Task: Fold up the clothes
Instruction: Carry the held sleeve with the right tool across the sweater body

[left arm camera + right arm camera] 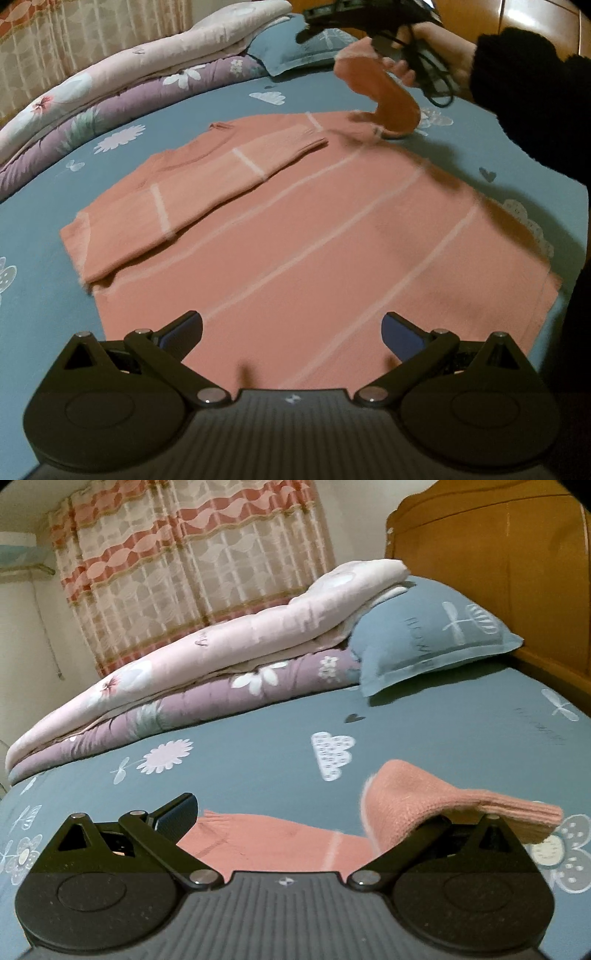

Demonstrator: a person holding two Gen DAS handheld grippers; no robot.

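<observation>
While both grippers (291, 332) (295, 812) gape empty, the striped pink sweater (295, 236) lies flat, one sleeve (384, 92) lifted.

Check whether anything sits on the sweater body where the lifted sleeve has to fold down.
Only the other sleeve, already folded across the sweater on its far side. The lifted sleeve hangs over the right tongs; the patch below looks bare.

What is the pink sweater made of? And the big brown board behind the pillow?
The sweater looks like soft knitted yarn, perhaps wool or acrylic: its raised sleeve shows fuzzy fibres and a ribbed cuff. The board looks like varnished wood: orange-brown, smooth, faintly glossy, though it could be a wood-look veneer.
</observation>
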